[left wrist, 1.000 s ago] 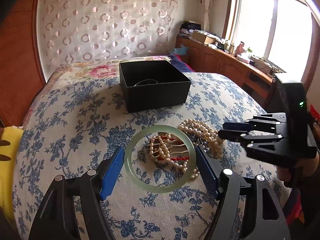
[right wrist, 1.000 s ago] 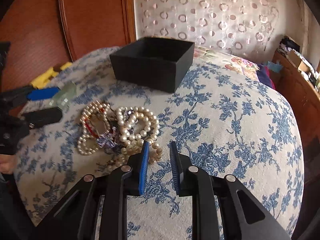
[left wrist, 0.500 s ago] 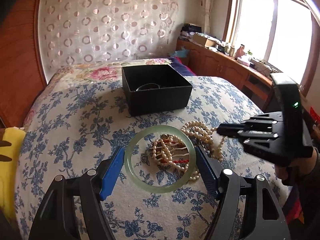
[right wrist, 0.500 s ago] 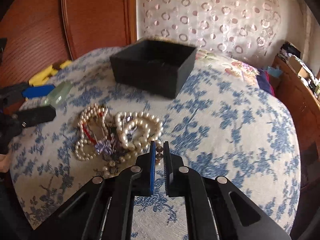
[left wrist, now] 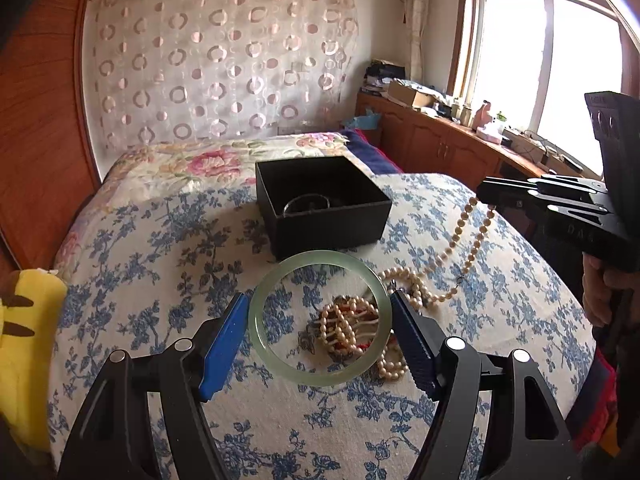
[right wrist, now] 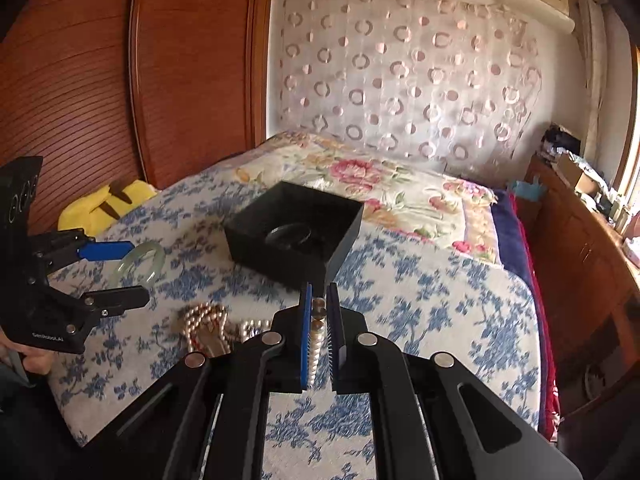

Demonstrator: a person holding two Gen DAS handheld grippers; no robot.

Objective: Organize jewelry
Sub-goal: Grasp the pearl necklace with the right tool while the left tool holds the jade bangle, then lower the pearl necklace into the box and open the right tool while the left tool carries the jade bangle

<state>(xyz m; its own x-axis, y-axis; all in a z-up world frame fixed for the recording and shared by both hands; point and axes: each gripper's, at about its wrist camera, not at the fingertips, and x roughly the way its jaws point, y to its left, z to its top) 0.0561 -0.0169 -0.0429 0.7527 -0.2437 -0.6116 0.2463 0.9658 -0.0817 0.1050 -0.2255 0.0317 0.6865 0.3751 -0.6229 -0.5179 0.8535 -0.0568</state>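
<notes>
bright daylight from the blown-out window [left wrist: 560,72] on the right; sharp frames, fisheye-bent edges.

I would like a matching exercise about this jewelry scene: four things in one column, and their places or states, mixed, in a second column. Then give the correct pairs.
Column 1:
1. green bangle
2. pearl necklace
3. black box
4. yellow plush toy

Column 2:
A. lies at the edge of the bed, by the wooden wall
B. stands open on the bed, a ring-shaped piece inside
C. gripped by the left hand-held gripper
D. pinched in the right hand-held gripper, partly lifted

Pairs: 1-C, 2-D, 3-B, 4-A
</notes>
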